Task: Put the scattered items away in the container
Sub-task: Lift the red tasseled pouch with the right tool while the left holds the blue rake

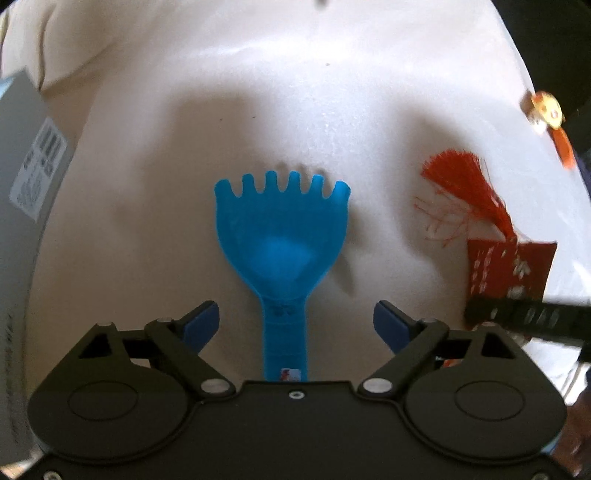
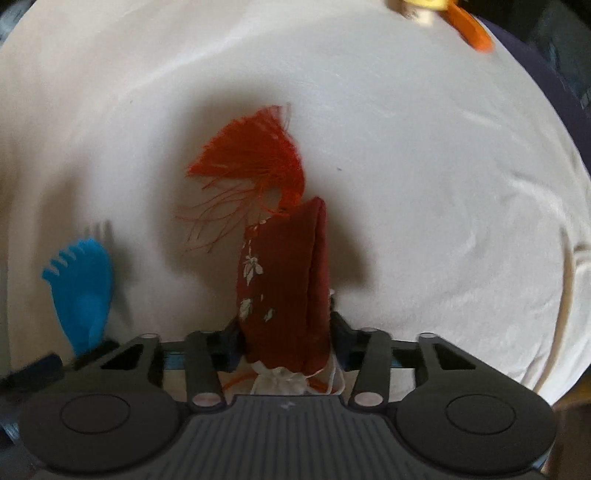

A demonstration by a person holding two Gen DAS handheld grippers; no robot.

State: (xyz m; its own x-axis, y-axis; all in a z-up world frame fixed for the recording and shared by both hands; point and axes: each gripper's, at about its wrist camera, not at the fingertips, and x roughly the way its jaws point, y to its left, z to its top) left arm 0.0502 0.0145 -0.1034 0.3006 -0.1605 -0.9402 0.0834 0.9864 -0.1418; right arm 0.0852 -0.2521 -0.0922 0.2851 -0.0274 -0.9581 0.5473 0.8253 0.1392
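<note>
A blue plastic toy rake (image 1: pixel 282 240) lies on the white cloth (image 1: pixel 295 92), its handle running between the open jaws of my left gripper (image 1: pixel 295 321); the blue pads do not touch it. My right gripper (image 2: pixel 284 343) is shut on a dark red fabric sachet (image 2: pixel 284 280) with leaf print and an orange-red tassel (image 2: pixel 255 158), held above the cloth. The sachet (image 1: pixel 509 269) and tassel (image 1: pixel 465 181) also show at the right of the left wrist view. The rake (image 2: pixel 81 288) shows at the left of the right wrist view.
A grey box (image 1: pixel 22 184) with a label stands at the left edge of the left wrist view. A small yellow and orange toy (image 1: pixel 546 114) lies near the cloth's far right edge; it also shows in the right wrist view (image 2: pixel 454 18). The cloth (image 2: pixel 443 184) is wrinkled at the right.
</note>
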